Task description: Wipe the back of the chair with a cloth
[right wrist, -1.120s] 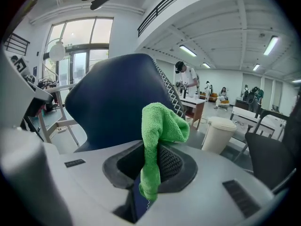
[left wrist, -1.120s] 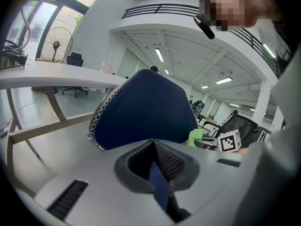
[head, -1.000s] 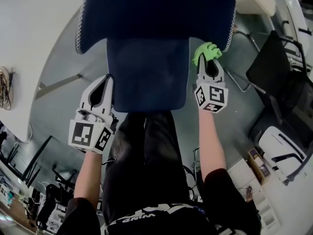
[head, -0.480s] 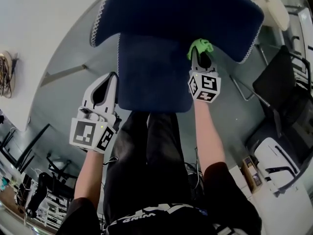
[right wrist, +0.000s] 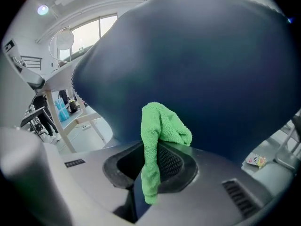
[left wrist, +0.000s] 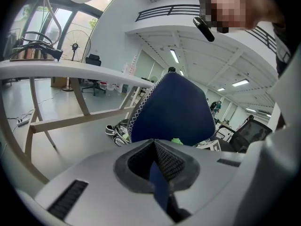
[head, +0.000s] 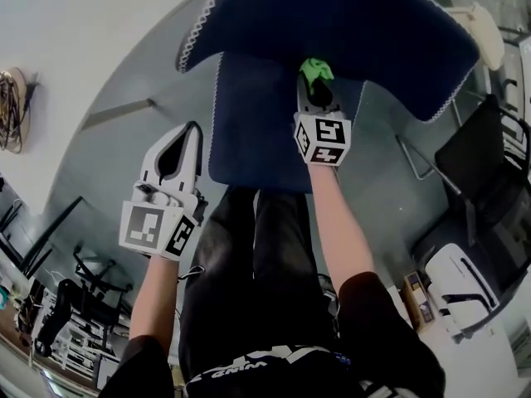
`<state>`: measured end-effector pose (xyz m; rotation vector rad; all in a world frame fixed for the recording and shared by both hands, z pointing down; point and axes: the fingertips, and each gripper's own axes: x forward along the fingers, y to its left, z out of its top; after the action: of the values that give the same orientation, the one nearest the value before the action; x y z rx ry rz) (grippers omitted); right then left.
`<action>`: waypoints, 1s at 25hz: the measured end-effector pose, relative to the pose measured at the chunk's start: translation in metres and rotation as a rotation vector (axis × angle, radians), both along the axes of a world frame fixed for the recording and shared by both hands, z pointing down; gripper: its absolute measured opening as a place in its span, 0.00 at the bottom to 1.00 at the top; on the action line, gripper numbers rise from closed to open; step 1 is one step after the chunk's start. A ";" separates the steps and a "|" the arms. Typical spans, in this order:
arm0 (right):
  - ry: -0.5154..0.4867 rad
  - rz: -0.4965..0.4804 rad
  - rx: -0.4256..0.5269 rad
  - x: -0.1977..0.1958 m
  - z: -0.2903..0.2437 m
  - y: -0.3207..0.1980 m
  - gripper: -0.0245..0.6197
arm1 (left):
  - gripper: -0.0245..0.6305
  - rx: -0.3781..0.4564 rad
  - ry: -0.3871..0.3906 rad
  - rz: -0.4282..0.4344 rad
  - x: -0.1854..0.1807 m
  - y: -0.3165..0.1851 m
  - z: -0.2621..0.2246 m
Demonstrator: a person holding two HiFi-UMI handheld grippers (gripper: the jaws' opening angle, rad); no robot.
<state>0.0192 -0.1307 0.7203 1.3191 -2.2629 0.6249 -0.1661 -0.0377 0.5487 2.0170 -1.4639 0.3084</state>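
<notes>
The navy chair back [head: 348,23] fills the top of the head view, with the seat [head: 265,131] below it. My right gripper [head: 315,85] is shut on a green cloth [head: 315,69] and holds it against the lower middle of the chair back. In the right gripper view the cloth [right wrist: 157,135] hangs folded between the jaws of the right gripper [right wrist: 153,159], with the chair back [right wrist: 197,69] close behind. My left gripper [head: 187,139] is shut and holds nothing, just left of the seat. The left gripper [left wrist: 154,157] looks at the chair back [left wrist: 174,107] edge-on.
A white table [head: 75,48] with a cable bundle [head: 12,110] runs along the left; its wooden legs [left wrist: 33,121] show in the left gripper view. Black office chairs [head: 481,164] stand at the right. Shoes [left wrist: 117,133] lie on the floor by the chair.
My right gripper has carried the green cloth leftward from the chair back's right edge to its lower middle. The left gripper has kept its place beside the seat.
</notes>
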 end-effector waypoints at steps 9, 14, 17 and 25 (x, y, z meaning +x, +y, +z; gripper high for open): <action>-0.105 -0.151 -0.018 -0.105 -0.013 0.004 0.12 | 0.03 -0.005 0.002 -0.029 -0.014 0.005 0.006; -0.147 -0.233 -0.010 -0.147 -0.027 0.012 0.12 | 0.03 -0.001 0.005 -0.033 -0.018 0.004 0.007; -0.167 -0.281 0.014 -0.164 -0.041 0.017 0.12 | 0.03 0.006 0.004 -0.042 -0.022 0.005 0.005; -0.204 -0.360 0.077 -0.165 -0.096 0.036 0.12 | 0.03 0.023 0.006 -0.040 -0.016 0.010 -0.010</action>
<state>-0.1456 -0.0949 0.6246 0.8760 -2.6263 0.5680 -0.1817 -0.0276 0.5388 2.0019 -1.5086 0.2701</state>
